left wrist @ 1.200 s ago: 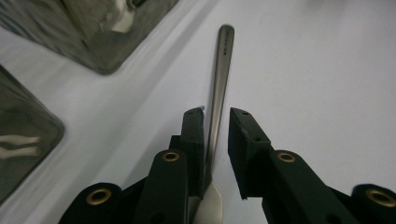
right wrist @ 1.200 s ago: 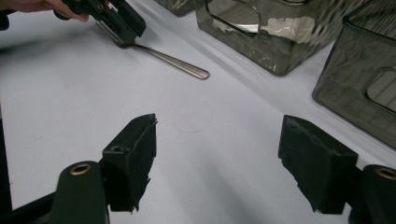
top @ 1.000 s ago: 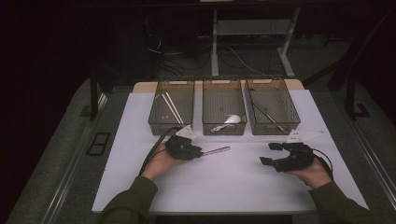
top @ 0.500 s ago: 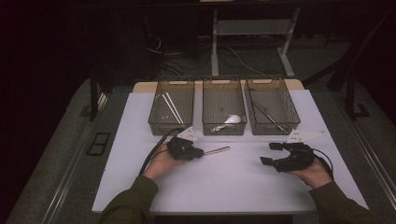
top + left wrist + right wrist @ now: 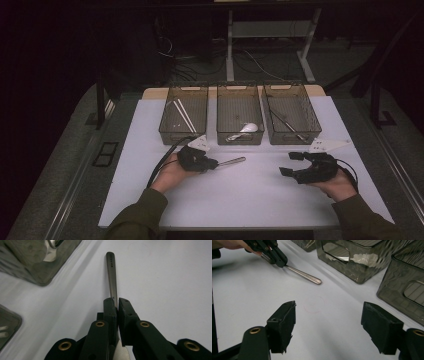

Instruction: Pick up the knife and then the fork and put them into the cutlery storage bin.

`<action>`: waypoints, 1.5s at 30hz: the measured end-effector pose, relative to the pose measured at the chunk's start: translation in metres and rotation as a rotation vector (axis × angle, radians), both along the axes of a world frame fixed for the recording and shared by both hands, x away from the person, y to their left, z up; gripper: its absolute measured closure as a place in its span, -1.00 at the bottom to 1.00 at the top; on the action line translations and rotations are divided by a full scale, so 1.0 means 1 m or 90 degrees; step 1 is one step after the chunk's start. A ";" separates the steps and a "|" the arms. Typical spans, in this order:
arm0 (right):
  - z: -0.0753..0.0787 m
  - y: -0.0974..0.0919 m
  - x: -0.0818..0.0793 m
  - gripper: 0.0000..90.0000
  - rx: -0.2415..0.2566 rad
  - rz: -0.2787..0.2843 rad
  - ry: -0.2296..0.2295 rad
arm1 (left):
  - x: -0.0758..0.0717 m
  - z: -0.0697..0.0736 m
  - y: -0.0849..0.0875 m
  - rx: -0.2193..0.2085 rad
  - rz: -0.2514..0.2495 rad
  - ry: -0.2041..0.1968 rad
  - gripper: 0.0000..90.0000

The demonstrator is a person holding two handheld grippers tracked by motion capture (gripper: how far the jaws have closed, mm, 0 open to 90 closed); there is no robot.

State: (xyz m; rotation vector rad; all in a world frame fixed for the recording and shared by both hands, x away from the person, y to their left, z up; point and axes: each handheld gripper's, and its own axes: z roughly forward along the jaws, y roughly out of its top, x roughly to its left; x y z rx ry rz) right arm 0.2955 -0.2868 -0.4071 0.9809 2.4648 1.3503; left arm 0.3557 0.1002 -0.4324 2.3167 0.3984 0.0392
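Three bins [image 5: 240, 114] behind; utensil [image 5: 231, 161] before them

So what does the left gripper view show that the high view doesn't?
The left gripper view alone shows the left claw pinching the utensil at its neck, with faint lettering on the handle end. The high view alone shows three bins, chopsticks, a white spoon and the open right claw. Both show the metal handle lying on the white table.

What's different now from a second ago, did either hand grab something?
The left tongs have just closed on the metal handle lying on the white table; the hand barely shifted. The right tongs stayed open and in place, and the three bins are unchanged.
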 end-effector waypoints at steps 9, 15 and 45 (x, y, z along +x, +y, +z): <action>0.003 0.009 0.001 -0.41 -0.013 0.036 -0.003 | -0.011 0.011 -0.003 -0.012 -0.033 -0.005 0.87; 0.009 0.027 0.002 -0.44 -0.038 0.101 -0.005 | -0.021 0.018 -0.008 -0.018 -0.066 0.001 0.87; -0.001 0.125 0.000 0.39 -0.162 0.372 0.016 | -0.053 0.034 -0.051 -0.007 -0.206 -0.011 0.87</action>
